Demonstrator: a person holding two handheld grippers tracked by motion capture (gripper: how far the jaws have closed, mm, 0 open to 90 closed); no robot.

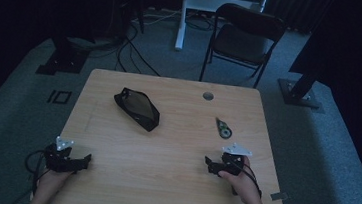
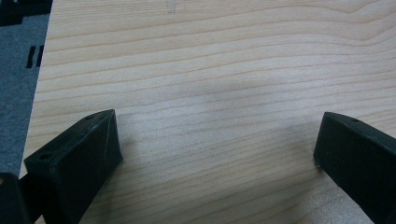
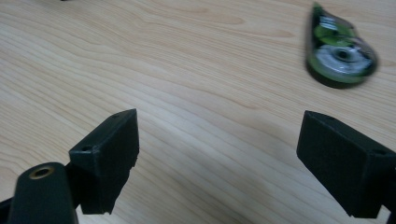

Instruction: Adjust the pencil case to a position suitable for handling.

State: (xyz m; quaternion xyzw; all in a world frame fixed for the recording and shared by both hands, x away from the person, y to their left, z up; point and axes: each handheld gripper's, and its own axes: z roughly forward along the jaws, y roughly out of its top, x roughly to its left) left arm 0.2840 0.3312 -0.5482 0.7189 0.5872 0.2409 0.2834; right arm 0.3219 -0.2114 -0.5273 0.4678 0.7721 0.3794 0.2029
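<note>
1. While both grippers rest low at the near edge of the counter (image 1: 171, 181), nothing is held yet, so the work looks to be at its very start.
2. The right gripper (image 1: 213, 166) has its jaws spread wide, with bare wood between them in the right gripper view; it has hold of nothing.
3. The left gripper (image 1: 83, 162) sits at the near left corner, its jaws likewise wide apart over bare wood in the left gripper view, and it grips nothing.
4. The thing nearest the right gripper is a small green correction tape dispenser (image 1: 223, 128), lying flat on the right half of the counter, a little beyond that gripper and apart from it. In the right gripper view the dispenser (image 3: 337, 51) lies ahead and off to the right of the open jaws, not between them.
5. A black pouch (image 1: 137, 109) lies left of centre, well apart from the dispenser and from both grippers, untouched.
6. Judging from this, reaching, grasping and any moving of the dispenser are all left to do.
7. The dispenser's long axis runs roughly from far to near, slightly slanted: its narrow tip points to the far side and a little left, and its round, wider end faces the person.
8. The right gripper would likely need to shift towards the dispenser's side to bring the dispenser between its jaws.
</note>
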